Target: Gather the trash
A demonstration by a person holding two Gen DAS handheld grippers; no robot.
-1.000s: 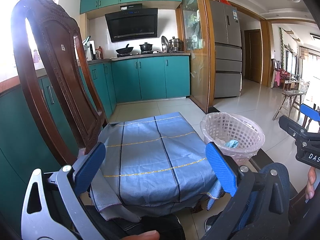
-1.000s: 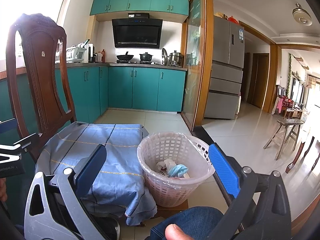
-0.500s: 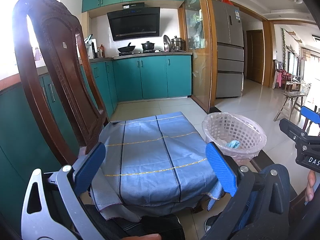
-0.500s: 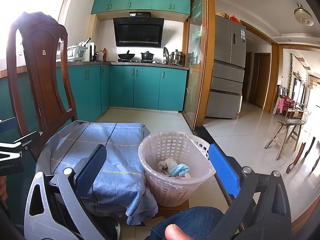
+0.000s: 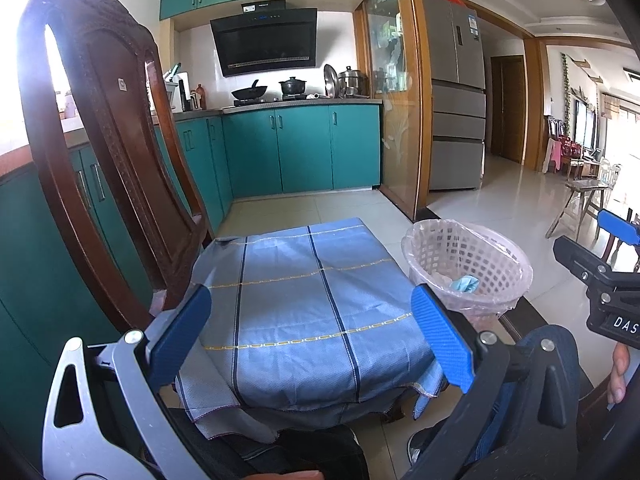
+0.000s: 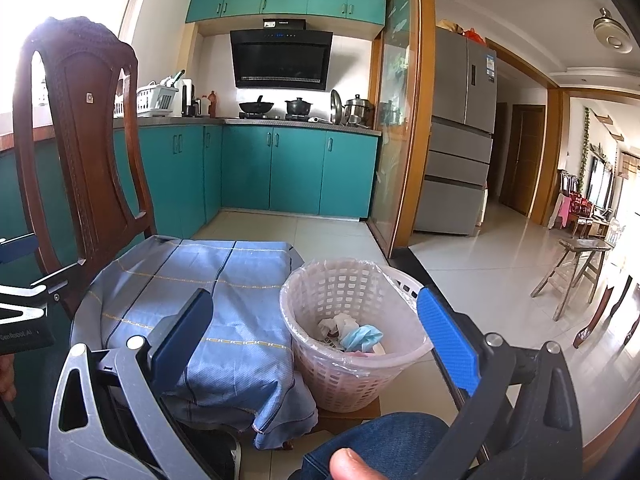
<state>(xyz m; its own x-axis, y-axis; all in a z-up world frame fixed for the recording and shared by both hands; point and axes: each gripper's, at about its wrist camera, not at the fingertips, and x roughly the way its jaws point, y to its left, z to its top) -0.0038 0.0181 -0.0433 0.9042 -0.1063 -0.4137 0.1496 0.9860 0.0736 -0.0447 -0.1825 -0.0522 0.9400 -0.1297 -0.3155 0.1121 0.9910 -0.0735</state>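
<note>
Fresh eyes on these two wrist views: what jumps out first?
The blue checked cloth draped over a low table fills the centre, bare of trash. Right of it stands a white lattice basket with a clear liner, already holding crumpled paper and a blue mask. Both the left gripper and the right gripper hang wide open and hold nothing, with a tall dark wooden chair looming at the left.

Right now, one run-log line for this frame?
left hand-held gripper: open, empty | right hand-held gripper: open, empty | basket: holds trash | blue cloth: bare
</note>
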